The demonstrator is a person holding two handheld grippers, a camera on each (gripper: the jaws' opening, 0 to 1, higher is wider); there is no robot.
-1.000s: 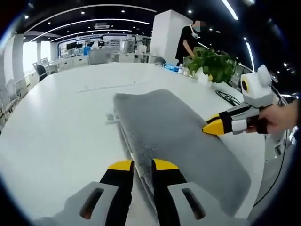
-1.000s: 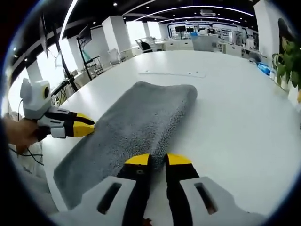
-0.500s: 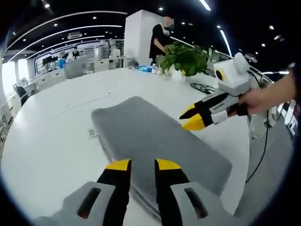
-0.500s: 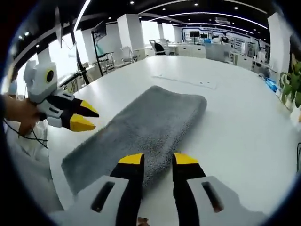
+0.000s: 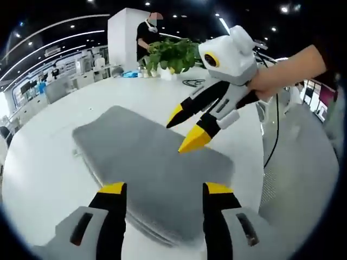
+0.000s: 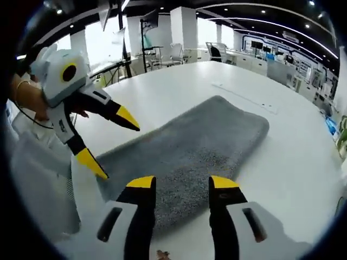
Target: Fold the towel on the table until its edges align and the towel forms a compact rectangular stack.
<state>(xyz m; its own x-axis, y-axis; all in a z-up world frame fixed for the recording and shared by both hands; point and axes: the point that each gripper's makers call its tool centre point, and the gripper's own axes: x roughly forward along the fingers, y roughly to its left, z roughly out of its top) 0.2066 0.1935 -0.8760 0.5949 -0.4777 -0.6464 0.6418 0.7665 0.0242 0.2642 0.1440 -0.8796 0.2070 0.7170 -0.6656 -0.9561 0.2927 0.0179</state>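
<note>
Both grippers have lifted off the towel and their jaws have opened since 1 second ago, when each was down at the cloth with its jaws nearly closed.

Going from largest to smallest, the white table (image 5: 38, 162) comes first, a broad surface running far back toward the office beyond. On it lies the grey towel (image 5: 146, 168), already folded into a long, thick rectangle with several layers showing at its near edge in the left gripper view; in the right gripper view the same towel (image 6: 200, 146) stretches from near left to far right, its far end rounded. A green plant (image 5: 171, 54) stands at the far side of the table, with a person (image 5: 146, 35) behind it.

The left gripper (image 5: 165, 189) hovers above the towel's near end, its 2 jaws spread wide and holding nothing. The right gripper (image 6: 181, 184) likewise hangs over the cloth, jaws spread and empty. Each gripper shows in the other's view, held in a hand (image 5: 284, 67), tips parted above the towel.

Judging by the layers, the fold looks largely done and the step in hand is a release and check. Next, the person would likely need to judge whether the edges line up; if 1 more fold is wanted, both grippers would have to pinch an end of the stack and carry it over evenly.
</note>
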